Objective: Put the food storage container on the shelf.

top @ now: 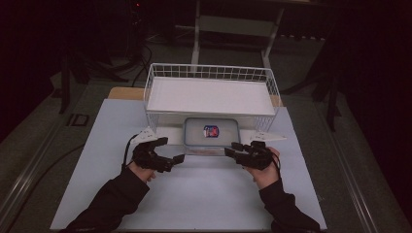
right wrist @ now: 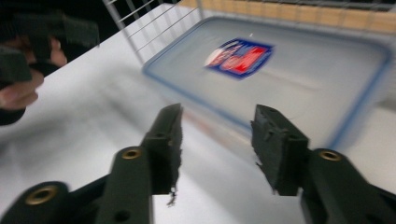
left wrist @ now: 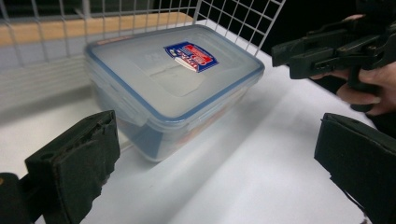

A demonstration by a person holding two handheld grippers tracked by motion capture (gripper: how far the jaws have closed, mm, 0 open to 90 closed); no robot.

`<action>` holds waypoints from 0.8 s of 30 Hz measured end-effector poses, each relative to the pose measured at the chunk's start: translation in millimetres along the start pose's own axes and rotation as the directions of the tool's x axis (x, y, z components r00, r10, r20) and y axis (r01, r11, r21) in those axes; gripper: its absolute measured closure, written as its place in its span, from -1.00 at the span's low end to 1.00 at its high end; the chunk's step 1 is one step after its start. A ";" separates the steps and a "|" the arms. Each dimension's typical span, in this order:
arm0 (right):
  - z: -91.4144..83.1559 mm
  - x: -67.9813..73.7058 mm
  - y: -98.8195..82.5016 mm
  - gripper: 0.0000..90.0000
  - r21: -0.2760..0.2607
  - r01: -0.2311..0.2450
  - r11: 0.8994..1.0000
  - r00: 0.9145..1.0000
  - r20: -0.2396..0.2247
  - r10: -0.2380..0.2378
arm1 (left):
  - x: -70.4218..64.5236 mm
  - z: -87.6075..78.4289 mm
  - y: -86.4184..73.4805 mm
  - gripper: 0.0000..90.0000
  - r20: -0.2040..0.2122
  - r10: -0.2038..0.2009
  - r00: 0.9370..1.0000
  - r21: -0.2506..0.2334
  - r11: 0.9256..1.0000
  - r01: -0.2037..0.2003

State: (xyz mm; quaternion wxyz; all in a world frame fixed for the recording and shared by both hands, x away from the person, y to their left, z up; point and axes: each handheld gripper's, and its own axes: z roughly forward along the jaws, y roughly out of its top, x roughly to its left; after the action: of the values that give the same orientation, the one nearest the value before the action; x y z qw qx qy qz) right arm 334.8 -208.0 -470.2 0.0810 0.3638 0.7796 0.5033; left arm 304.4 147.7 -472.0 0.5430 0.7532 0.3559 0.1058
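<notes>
With left claw (top: 180, 158) wide and right claw (top: 229, 149) half-open, both empty, close squarely on lidded container (top: 212, 132) ends.

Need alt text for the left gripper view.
A lidded clear plastic container with a blue-red label sits on a white table beside a wire basket. The left hand-held gripper stands open before it, the right hand-held gripper beyond.

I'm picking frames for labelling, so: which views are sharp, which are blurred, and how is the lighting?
High view: room dark, only the white table and wire basket lit, sharp enough. Left gripper view: crisp, with a soft shadow under the lidded plastic container. Right gripper view: motion-blurred, the container's label smeared, the right gripper jaws sharper.
</notes>
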 end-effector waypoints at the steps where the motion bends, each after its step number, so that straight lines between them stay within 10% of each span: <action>1: 4.0 3.9 -1.8 0.37 0.016 0.003 1.000 1.000 -0.017 -0.002 | -2.6 -5.6 -2.1 -0.99 -0.012 0.008 1.000 0.004 1.000 -0.008; 7: 22.7 11.6 -9.3 0.95 0.095 0.029 0.995 0.998 -0.056 -0.023 | -12.5 -14.2 -12.5 -0.99 0.011 0.022 1.000 0.012 1.000 -0.022; 24: 63.0 4.8 -5.4 1.00 0.160 0.040 0.986 0.999 -0.015 -0.038 | -7.7 -9.8 -29.6 -0.99 -0.012 0.024 1.000 -0.001 1.000 -0.024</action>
State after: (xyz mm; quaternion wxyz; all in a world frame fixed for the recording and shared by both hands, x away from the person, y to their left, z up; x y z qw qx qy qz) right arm 359.8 -160.4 -503.9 0.0567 0.3510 0.8248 0.4396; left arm 281.0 154.6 -492.9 0.5402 0.7563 0.3499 0.1170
